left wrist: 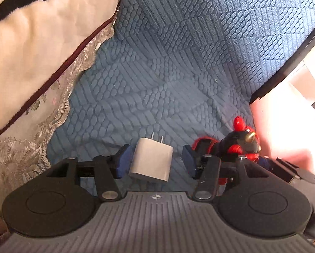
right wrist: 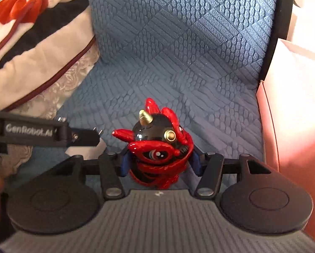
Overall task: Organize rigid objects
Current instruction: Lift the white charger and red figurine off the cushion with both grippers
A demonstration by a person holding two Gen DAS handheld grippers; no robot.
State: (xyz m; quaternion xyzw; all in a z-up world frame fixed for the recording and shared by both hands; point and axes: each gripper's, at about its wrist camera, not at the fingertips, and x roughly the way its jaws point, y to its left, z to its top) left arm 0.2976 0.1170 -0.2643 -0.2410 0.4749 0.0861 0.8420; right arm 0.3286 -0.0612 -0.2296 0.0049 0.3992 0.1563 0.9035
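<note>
A white plug charger (left wrist: 152,160) with two prongs lies on the blue textured sofa seat (left wrist: 168,73) between the blue pads of my left gripper (left wrist: 154,161). The jaws stand wide, the left pad touching or nearly touching the charger and the right pad apart from it. A red and black figurine with gold horns (right wrist: 159,149) sits between the pads of my right gripper (right wrist: 160,162), which close against its sides. The figurine also shows in the left wrist view (left wrist: 239,141), at the right. The left gripper (right wrist: 83,137) and the charger (right wrist: 90,149) show in the right wrist view, at the left.
A white, black and red pillow with a lace edge (left wrist: 41,52) lies at the left of the seat. A pink box (right wrist: 294,105) stands at the right, beside the sofa's dark edge (right wrist: 277,42). The sofa seat (right wrist: 178,63) stretches ahead.
</note>
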